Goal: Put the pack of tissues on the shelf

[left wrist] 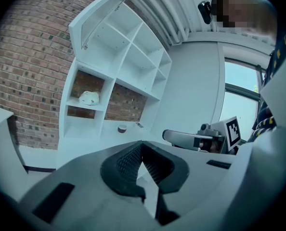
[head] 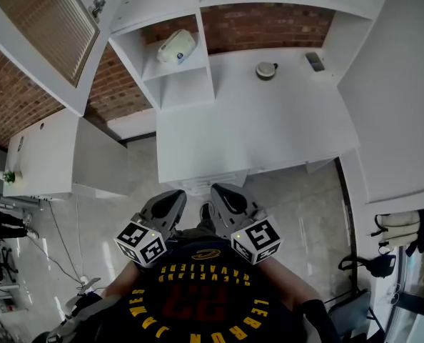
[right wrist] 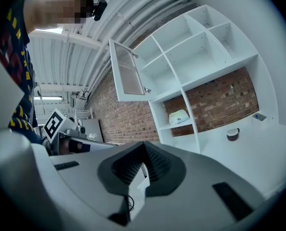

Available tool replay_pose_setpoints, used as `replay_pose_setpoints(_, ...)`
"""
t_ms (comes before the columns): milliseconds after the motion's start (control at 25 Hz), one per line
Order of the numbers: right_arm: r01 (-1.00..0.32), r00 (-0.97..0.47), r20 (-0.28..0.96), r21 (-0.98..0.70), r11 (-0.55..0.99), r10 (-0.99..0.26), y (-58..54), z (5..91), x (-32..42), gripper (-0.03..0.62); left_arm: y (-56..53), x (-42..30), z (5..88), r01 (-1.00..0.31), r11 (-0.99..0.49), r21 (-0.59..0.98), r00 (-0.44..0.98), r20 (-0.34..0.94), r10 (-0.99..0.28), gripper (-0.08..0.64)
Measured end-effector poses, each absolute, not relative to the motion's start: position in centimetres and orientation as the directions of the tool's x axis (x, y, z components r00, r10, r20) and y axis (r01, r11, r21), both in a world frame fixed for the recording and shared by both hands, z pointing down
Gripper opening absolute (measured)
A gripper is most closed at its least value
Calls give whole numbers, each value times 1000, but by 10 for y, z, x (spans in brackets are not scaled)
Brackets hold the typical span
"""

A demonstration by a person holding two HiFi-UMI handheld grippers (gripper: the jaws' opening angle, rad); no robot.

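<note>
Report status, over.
Left gripper shut, empty; right gripper shut, empty. Pack of tissues lying on shelf. Cup on desk, apart from shelf.

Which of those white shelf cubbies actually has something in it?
The narrow brick-backed cubby, holding the pack of tissues; the white-backed cubbies above it show nothing inside.

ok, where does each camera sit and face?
Head view: on the head, steeply down at the white counter; shows left gripper, right gripper, shirt.
Left gripper view: on left gripper, along its shut jaws toward the shelf unit; right gripper at right.
Right gripper view: on right gripper, along its shut jaws toward the same unit; left gripper at left.
Shared: all show the pack of tissues on its shelf.
</note>
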State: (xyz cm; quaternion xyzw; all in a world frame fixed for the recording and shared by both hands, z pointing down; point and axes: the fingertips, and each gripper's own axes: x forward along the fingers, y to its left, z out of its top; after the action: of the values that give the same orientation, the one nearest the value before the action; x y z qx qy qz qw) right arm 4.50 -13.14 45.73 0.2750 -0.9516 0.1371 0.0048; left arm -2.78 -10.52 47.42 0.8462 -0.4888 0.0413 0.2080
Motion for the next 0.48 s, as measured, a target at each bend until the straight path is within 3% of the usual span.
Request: replay_pose_setpoints(480,-555,-829,71,-232,799,-555,-109,457,71,-11,-91,-1,478,-823,-475,312,556,275,-784,4)
